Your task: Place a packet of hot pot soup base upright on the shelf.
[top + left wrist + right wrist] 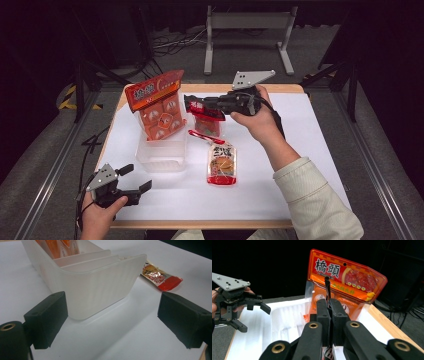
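Partly hidden: red packet [207,117] behind right tongs [190,102]

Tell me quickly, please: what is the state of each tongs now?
Left tongs: open, holding nothing, near the clear plastic bin.
Right tongs: closed on the top edge of a red snack packet, lifted above the table.
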`<state>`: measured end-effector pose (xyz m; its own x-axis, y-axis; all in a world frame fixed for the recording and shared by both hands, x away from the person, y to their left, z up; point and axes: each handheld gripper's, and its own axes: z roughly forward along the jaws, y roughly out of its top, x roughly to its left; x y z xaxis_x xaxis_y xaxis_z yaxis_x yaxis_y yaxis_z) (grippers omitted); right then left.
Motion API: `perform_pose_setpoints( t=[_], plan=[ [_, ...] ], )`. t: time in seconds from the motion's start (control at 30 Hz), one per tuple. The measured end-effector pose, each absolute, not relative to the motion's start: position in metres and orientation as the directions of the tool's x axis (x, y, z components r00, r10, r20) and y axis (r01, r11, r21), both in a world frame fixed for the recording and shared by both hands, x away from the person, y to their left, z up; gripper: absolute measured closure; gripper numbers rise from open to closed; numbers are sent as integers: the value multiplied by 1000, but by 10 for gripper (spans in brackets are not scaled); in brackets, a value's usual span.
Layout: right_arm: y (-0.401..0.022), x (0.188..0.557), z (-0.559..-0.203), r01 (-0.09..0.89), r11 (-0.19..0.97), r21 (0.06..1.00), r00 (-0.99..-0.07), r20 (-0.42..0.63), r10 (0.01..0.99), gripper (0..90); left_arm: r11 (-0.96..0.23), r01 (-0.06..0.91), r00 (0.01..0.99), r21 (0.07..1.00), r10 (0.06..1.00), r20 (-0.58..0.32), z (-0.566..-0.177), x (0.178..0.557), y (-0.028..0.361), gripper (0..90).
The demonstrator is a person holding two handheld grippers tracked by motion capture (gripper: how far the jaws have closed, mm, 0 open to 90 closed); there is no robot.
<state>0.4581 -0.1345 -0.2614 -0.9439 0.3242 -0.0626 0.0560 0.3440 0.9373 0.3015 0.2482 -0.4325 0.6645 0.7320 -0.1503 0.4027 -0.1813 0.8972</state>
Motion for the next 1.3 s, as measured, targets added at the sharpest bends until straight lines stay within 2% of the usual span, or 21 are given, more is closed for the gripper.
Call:
perform_pose_setpoints(
  t=[0.27, 1.3],
  plan=[
    [-117, 463, -263, 16, 345, 938, -960, -83, 269, 881, -182, 401, 664, 898, 732, -148, -432, 300, 248, 102],
    [-62, 480, -268, -57, 356, 933, -973, -132, 190, 881, -177, 398, 668, 900, 728, -152, -432, 299, 249, 101]
  ],
)
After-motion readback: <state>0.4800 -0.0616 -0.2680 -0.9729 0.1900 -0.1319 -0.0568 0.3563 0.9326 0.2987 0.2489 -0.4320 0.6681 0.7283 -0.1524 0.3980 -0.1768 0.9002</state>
